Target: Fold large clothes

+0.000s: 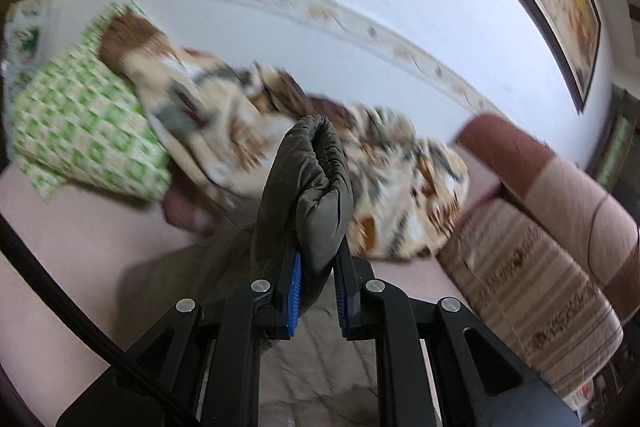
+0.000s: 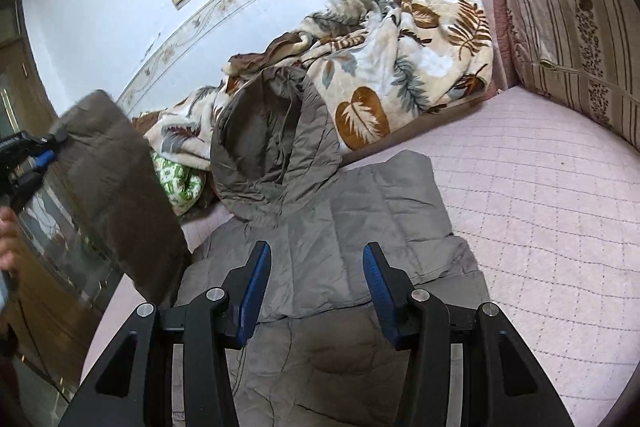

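A grey-brown quilted jacket (image 2: 340,235) lies spread on the pink bed, its hood (image 2: 272,143) up against a leaf-print blanket. My left gripper (image 1: 318,247) is shut on a puffy fold of the jacket sleeve (image 1: 308,183), which stands up between its blue pads. In the right wrist view that lifted sleeve (image 2: 116,187) hangs at the left, held up by the left gripper (image 2: 52,151). My right gripper (image 2: 316,251) hovers open over the jacket's body, nothing between its fingers.
A leaf-print blanket (image 2: 400,59) is heaped along the wall. A green checked pillow (image 1: 84,123) lies at the left, a striped cushion (image 2: 572,39) and sofa arm at the right. Pink quilted bedcover (image 2: 540,219) extends to the right. A person's hand (image 2: 8,239) shows at the left edge.
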A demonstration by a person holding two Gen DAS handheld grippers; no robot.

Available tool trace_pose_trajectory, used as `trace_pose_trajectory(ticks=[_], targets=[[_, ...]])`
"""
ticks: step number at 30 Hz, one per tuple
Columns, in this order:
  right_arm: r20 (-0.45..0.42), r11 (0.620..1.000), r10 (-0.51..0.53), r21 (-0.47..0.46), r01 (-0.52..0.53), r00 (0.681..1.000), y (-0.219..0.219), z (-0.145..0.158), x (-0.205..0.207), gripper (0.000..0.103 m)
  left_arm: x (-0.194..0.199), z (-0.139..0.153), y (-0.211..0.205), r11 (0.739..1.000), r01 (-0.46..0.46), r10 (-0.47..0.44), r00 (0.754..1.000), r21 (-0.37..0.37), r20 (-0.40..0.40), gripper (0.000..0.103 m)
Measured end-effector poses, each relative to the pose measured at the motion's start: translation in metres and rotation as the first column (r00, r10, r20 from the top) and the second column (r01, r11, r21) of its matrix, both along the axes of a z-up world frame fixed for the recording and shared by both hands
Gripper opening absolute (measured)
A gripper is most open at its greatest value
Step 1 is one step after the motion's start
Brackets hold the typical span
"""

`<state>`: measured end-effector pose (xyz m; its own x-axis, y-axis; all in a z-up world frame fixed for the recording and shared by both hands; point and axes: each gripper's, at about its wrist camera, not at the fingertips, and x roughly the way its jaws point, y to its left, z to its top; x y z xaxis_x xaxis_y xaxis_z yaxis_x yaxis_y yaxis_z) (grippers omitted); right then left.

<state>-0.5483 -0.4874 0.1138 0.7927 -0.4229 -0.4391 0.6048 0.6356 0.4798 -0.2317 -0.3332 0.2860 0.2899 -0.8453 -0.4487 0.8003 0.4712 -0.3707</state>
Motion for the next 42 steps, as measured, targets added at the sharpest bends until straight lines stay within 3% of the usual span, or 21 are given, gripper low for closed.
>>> trace_pose_trajectory(ticks=[8,15,17,19,21,26,30,33,35,37,42], targets=[[0.033,1.000,-0.010,0.012,0.010,0.999,-0.006,0.004,-0.012,0.052,-0.049,-0.108,-0.064,0.991,0.095,-0.081,0.987,0.099,-0.137,0.014],[0.041,1.000,-0.015,0.028,0.014,0.999,-0.011,0.003,-0.013,0.052,-0.075,-0.192,-0.098,0.960,0.162,-0.115,0.972,0.230,-0.206,0.015],[0.043,0.999,-0.015,0.036,0.014,0.999,-0.013,0.002,-0.012,0.052,-0.082,-0.205,-0.103,0.947,0.184,-0.132,0.970,0.265,-0.204,0.015],[0.048,0.999,-0.018,0.046,0.016,0.999,-0.014,0.002,-0.011,0.052,-0.090,-0.213,-0.109,0.932,0.205,-0.150,0.969,0.299,-0.197,0.024],[0.046,0.999,-0.015,0.047,0.013,0.999,-0.015,0.001,-0.009,0.052,-0.093,-0.214,-0.110,0.918,0.242,-0.179,0.960,0.314,-0.216,0.044],[0.045,0.999,-0.023,0.048,0.021,0.999,-0.017,0.001,-0.008,0.052,-0.093,-0.188,-0.089,0.914,0.293,-0.243,0.949,0.279,-0.200,0.052],[0.045,0.998,-0.026,0.051,0.023,0.999,-0.020,-0.001,-0.005,0.052,-0.063,-0.162,-0.054,0.942,0.224,-0.192,0.970,0.249,-0.146,0.059],[0.012,0.999,0.008,0.031,-0.008,1.000,-0.017,-0.003,0.010,0.044,-0.018,-0.154,-0.033,0.952,0.091,-0.074,0.995,0.293,-0.068,0.060],[-0.030,1.000,0.030,0.009,-0.030,0.999,-0.015,-0.007,0.026,0.040,0.015,-0.159,-0.023,0.940,-0.014,0.022,1.000,0.340,-0.021,0.060],[-0.071,0.998,0.058,0.005,-0.058,0.996,-0.015,-0.015,0.044,0.038,0.046,-0.171,-0.014,0.911,-0.114,0.116,0.993,0.397,0.018,0.060],[-0.159,0.993,0.113,-0.001,-0.115,0.981,-0.015,-0.035,0.085,0.036,0.094,-0.212,0.000,0.849,-0.194,0.205,0.978,0.492,0.032,0.060]])
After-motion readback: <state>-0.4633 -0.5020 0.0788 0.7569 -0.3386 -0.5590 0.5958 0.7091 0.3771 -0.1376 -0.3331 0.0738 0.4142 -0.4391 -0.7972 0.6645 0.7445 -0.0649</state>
